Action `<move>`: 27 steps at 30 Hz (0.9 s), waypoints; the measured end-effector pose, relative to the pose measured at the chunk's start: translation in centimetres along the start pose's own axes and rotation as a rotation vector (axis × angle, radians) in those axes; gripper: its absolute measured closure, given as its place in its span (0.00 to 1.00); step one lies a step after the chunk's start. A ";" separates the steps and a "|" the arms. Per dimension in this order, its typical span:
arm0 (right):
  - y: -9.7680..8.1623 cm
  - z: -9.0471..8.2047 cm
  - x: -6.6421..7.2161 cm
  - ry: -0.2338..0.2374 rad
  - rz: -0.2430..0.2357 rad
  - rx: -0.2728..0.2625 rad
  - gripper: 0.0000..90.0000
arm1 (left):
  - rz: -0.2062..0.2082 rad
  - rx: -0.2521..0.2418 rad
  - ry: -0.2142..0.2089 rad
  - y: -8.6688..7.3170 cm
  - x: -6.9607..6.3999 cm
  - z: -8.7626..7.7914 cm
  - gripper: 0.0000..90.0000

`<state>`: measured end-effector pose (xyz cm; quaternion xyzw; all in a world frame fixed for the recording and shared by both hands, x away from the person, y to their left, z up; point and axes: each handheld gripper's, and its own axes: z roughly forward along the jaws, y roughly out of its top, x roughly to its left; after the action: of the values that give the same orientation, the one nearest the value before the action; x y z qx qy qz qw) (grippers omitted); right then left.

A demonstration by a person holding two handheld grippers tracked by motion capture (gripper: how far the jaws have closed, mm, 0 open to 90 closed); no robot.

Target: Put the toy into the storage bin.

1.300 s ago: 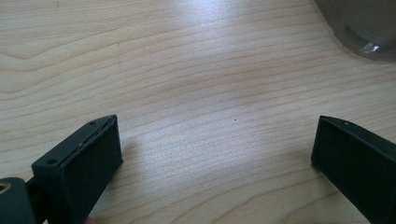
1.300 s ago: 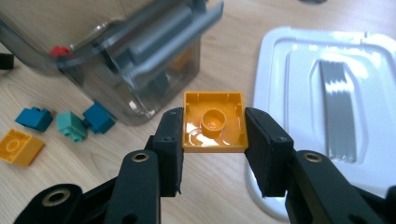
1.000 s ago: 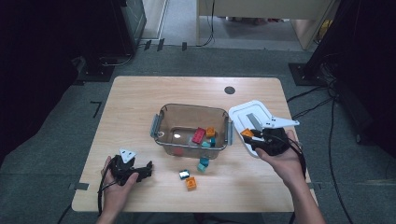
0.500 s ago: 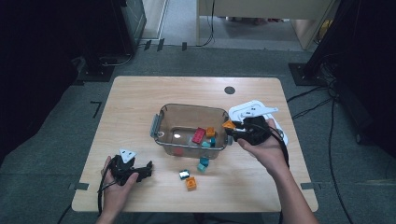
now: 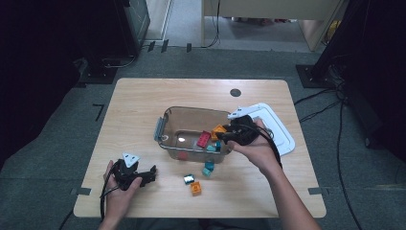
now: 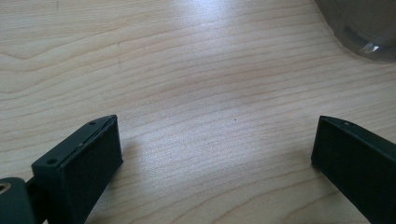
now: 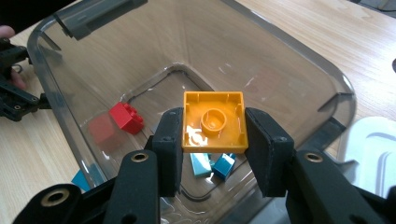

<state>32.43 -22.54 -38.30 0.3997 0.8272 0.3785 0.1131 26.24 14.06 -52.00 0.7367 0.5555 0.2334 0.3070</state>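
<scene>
With a red brick [image 7: 126, 117] and teal ones already in the clear bin [image 5: 165, 125], the right claw [image 7: 214, 135] grips an orange brick [image 7: 215, 121] above it, the left claw [image 6: 215, 154] gapes empty near-left, and three bricks [image 5: 196, 178] wait on the counter [image 5: 143, 96].

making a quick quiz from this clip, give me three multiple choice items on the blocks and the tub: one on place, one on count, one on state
1. Where is the orange block?
A on the white lid
B over the clear tub
C beside the left gripper

2. How many blocks lie on the table in front of the tub?
A one
B three
C six

3. How do the left gripper's jaws stand?
A wide apart, empty
B shut on a block
C shut on a cable

Answers:
1 B: the right gripper clamps it above the tub.
2 B: silver-teal, teal, orange.
3 A: bare wood between them.
</scene>
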 end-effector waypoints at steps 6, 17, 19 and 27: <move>0.4 1.1 0.2 0.007 -0.005 0.041 0.62 | 0.000 0.000 0.000 0.0 0.0 0.0 0.01; 0.3 0.0 1.0 0.023 -0.050 -0.005 0.24 | -0.011 -0.001 0.010 0.1 0.0 0.1 0.01; 0.1 -0.8 1.0 0.016 -0.052 -0.020 0.20 | -0.010 -0.001 0.010 0.1 0.0 0.1 0.01; -1.9 -3.8 0.6 -0.047 -0.050 -0.055 0.15 | -0.012 0.001 0.011 0.1 0.0 0.1 0.01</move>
<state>29.10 -24.89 -36.93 0.3847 0.8232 0.3885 0.1528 26.33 13.99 -51.98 0.7321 0.5617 0.2355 0.3051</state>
